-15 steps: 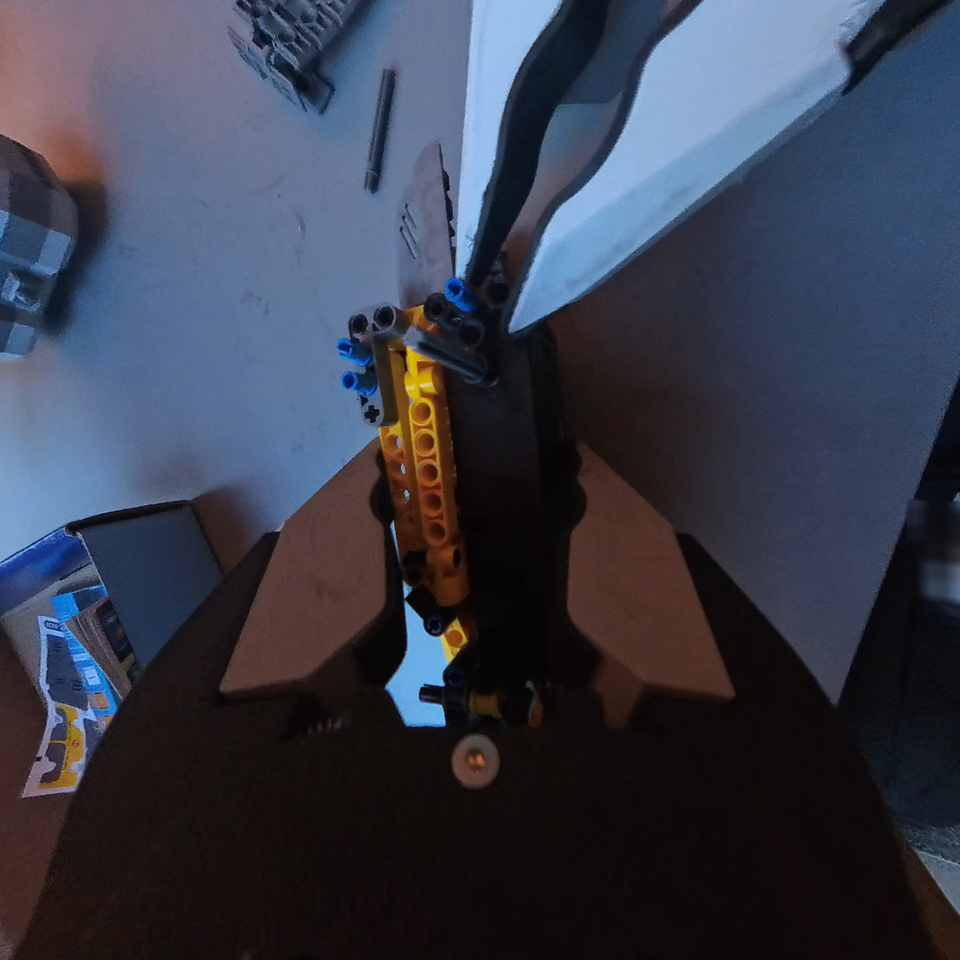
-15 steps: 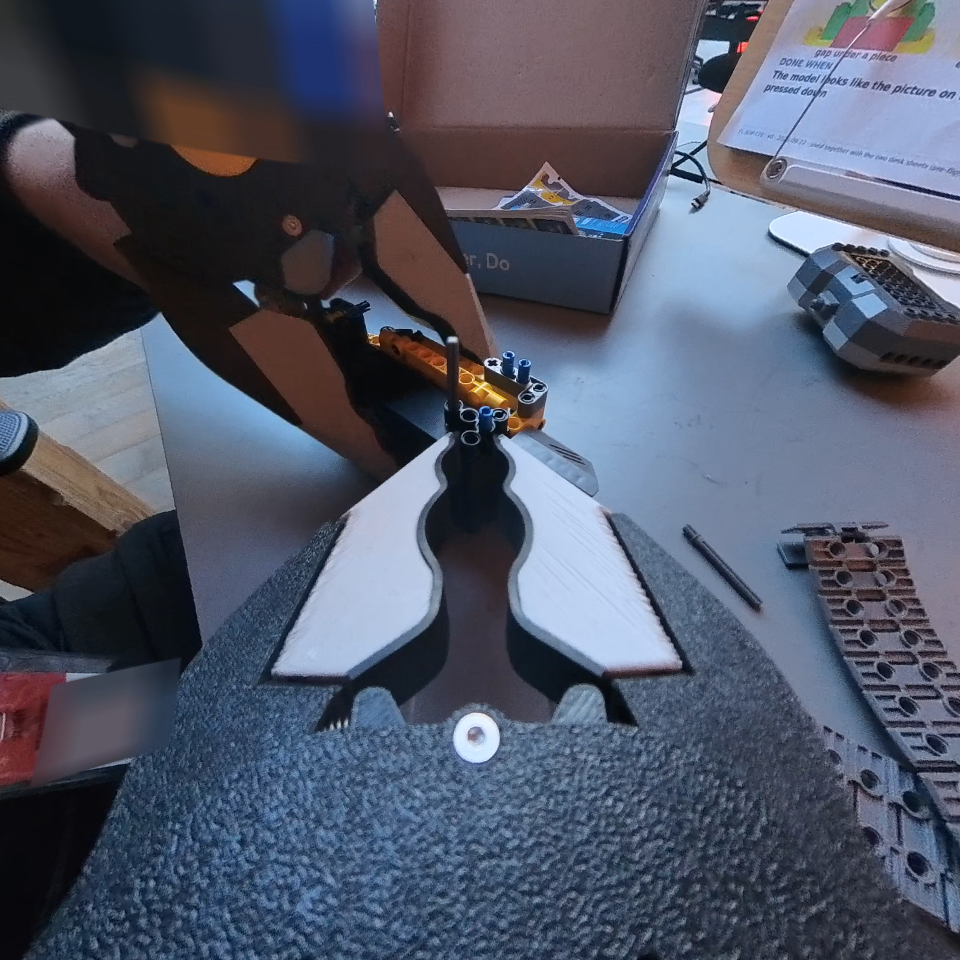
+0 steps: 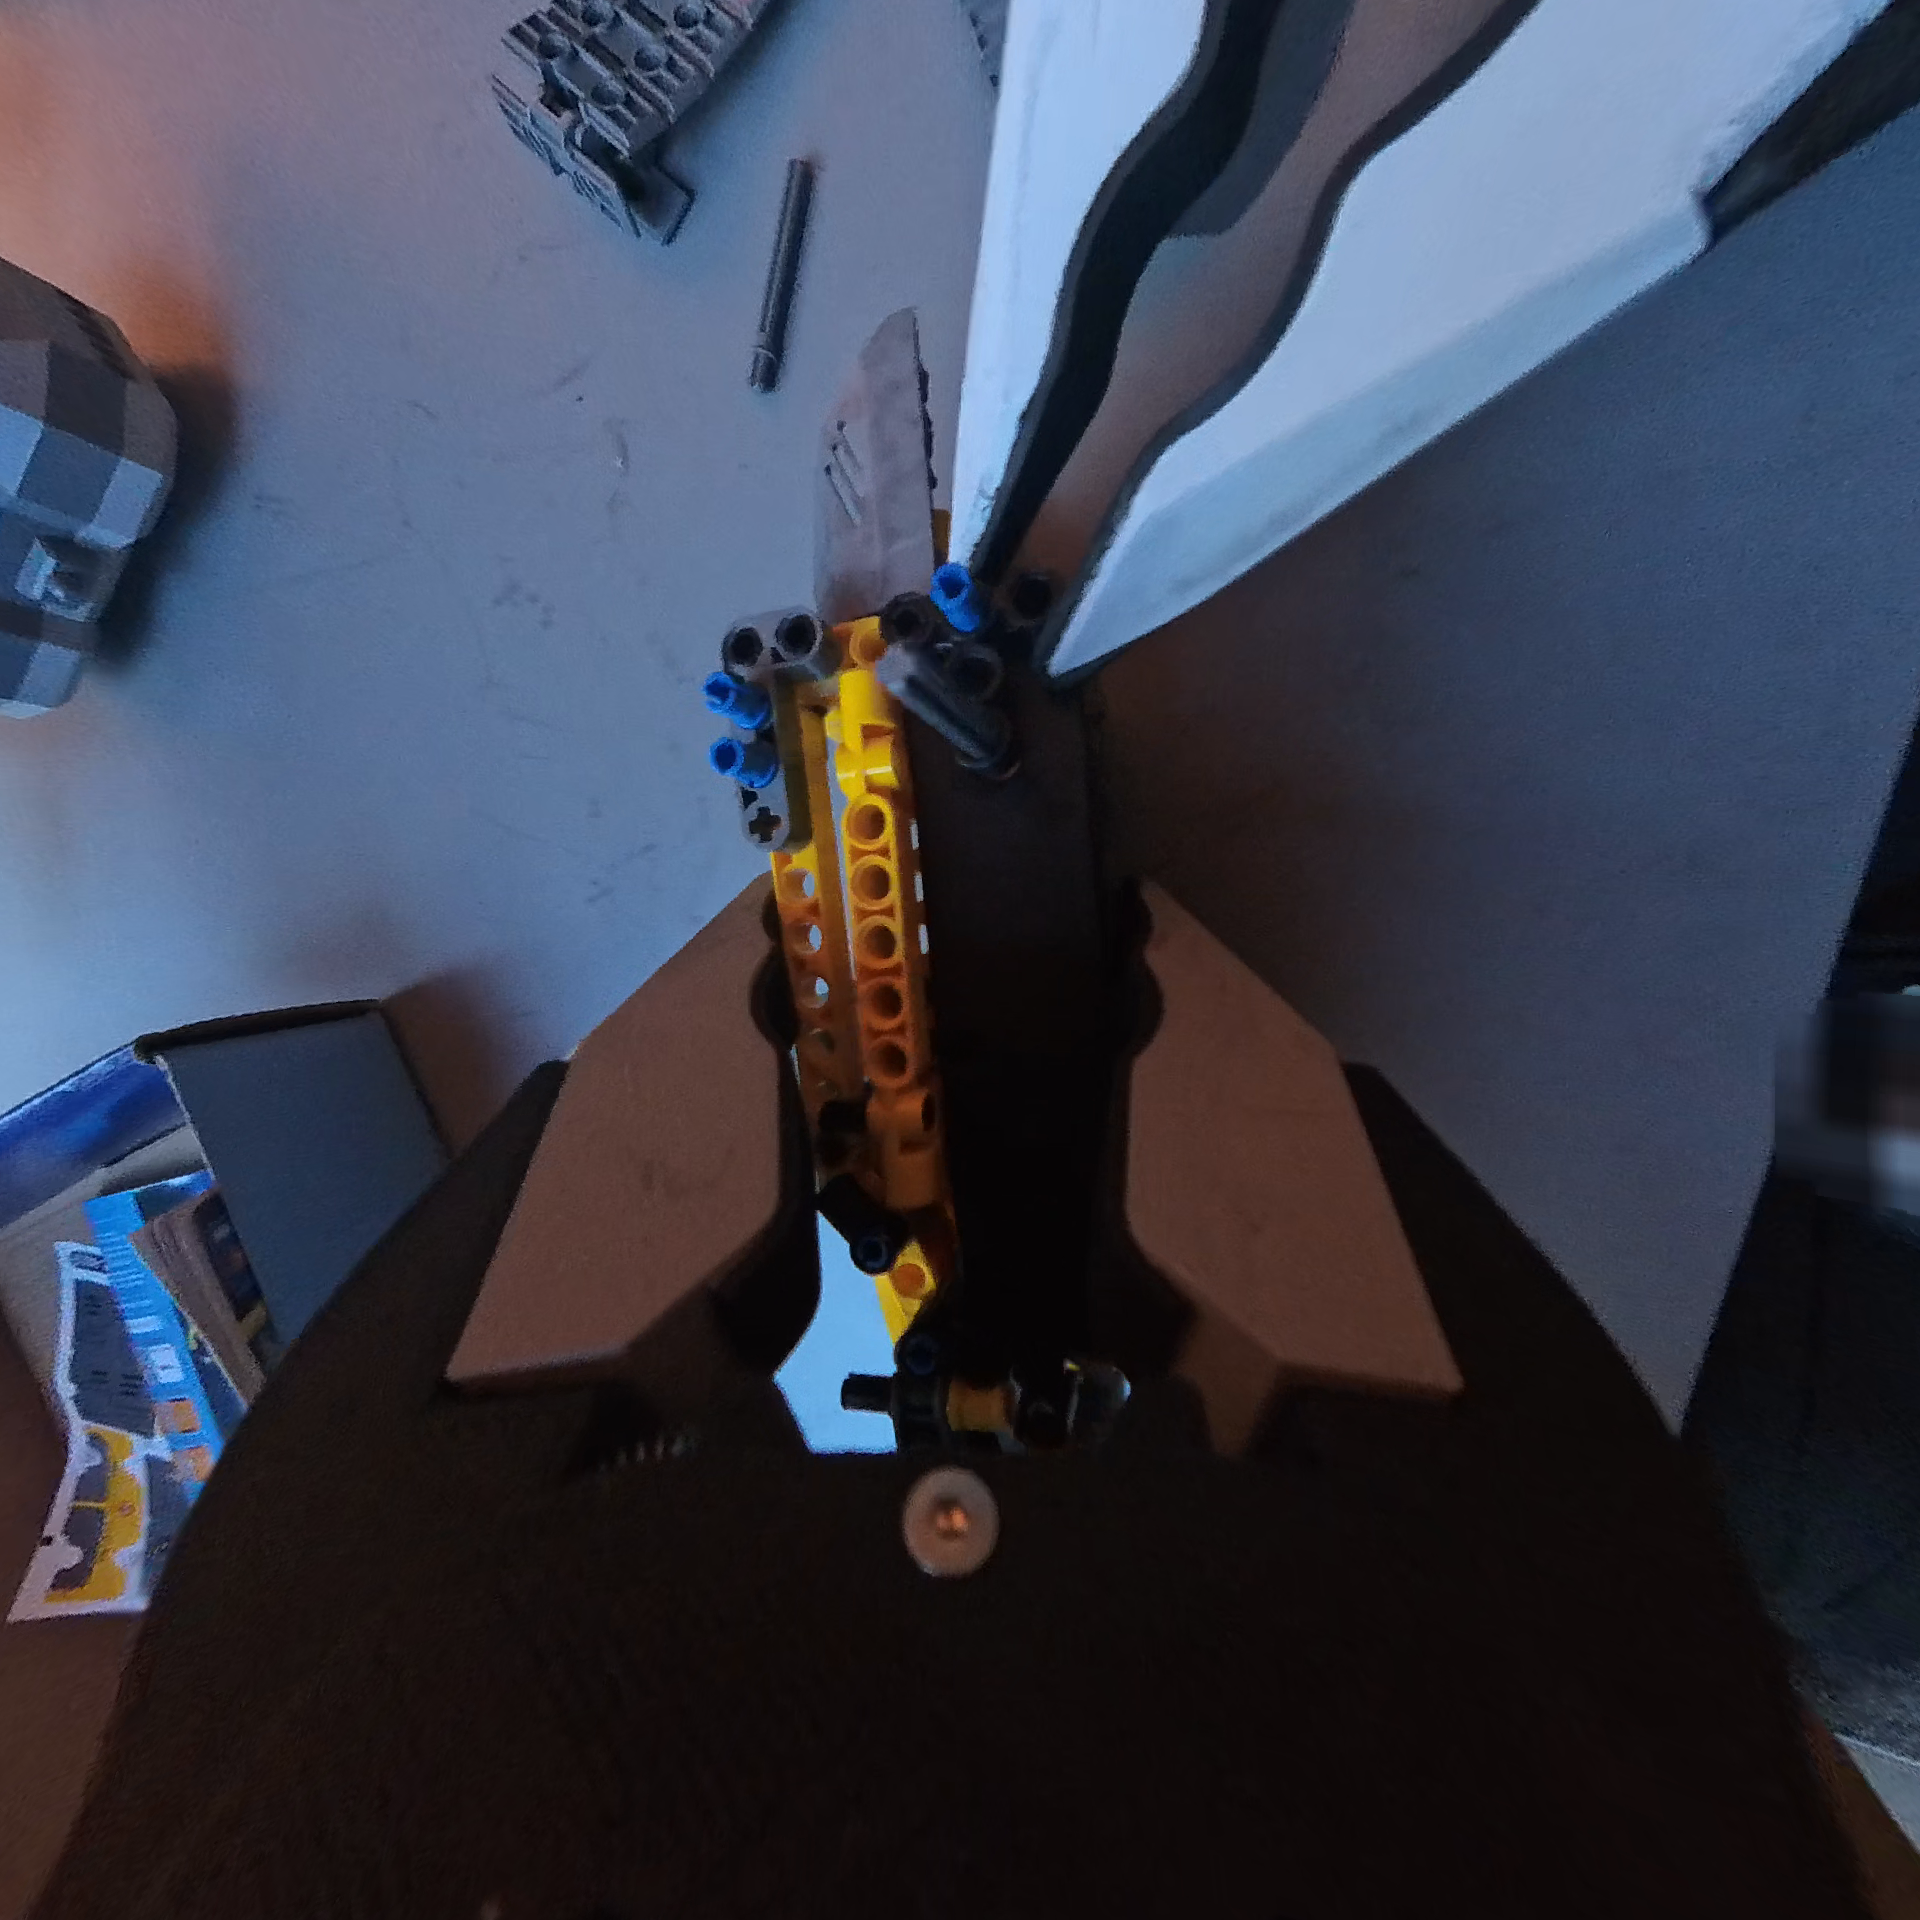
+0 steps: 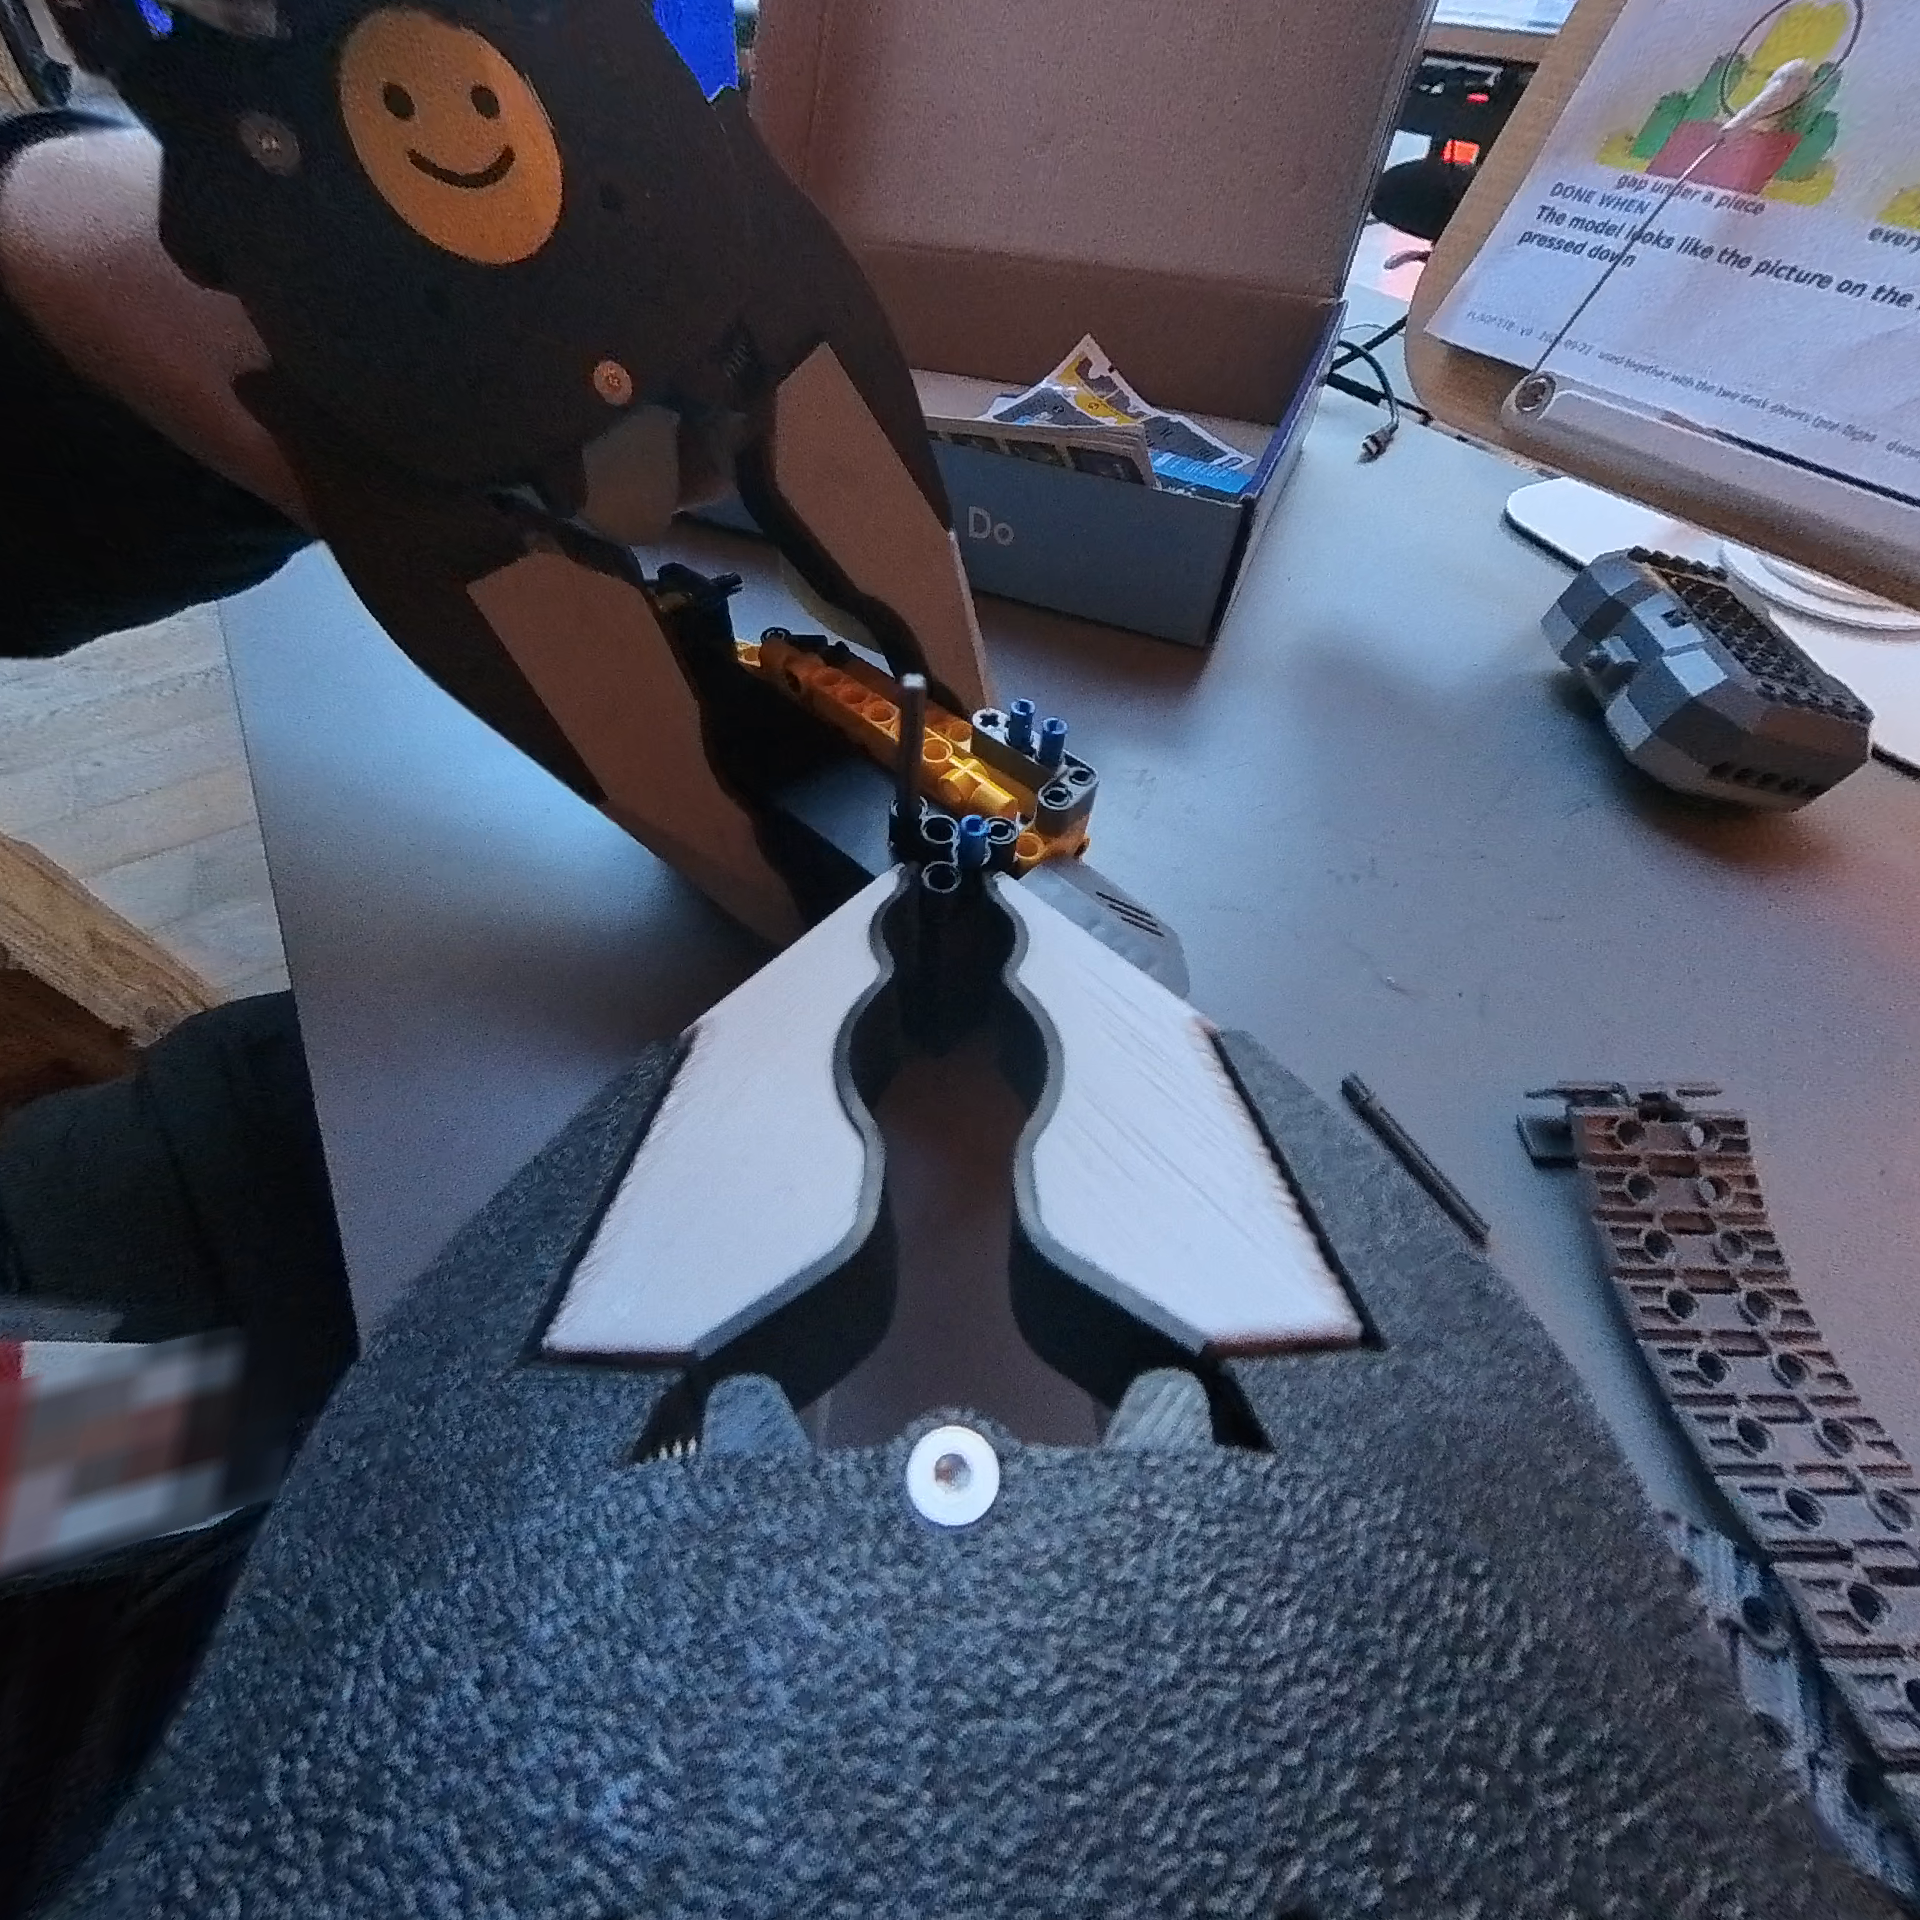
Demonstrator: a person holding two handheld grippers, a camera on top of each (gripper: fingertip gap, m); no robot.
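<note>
My left gripper (image 3: pixel 956 904) is shut on a yellow and black beam assembly (image 3: pixel 883 935) that lies along its fingers; a grey piece with two blue pins (image 3: pixel 764 727) sits at the far end. My right gripper (image 4: pixel 948 883) is shut on a small black connector with one blue pin (image 4: pixel 951 842) and presses it against that end of the assembly (image 4: pixel 935 758). A thin black axle (image 4: pixel 911 748) stands upright beside the connector. The right gripper also shows in the left wrist view (image 3: pixel 1023 613), and the left gripper, which bears a smiley face, shows in the right wrist view (image 4: pixel 878 810).
An open cardboard box with booklets (image 4: pixel 1101 540) stands behind the assembly. A grey block model (image 4: pixel 1704 686) and a sheet on a stand (image 4: pixel 1714 208) are at the right. A brown track strip (image 4: pixel 1745 1351) and a loose black axle (image 4: pixel 1413 1158) lie on the grey table (image 4: pixel 1351 831). From either gripper's tips it is about 12 cm to the loose black axle (image 4: pixel 1413 1158). Look for it in the left wrist view (image 3: pixel 780 276) too.
</note>
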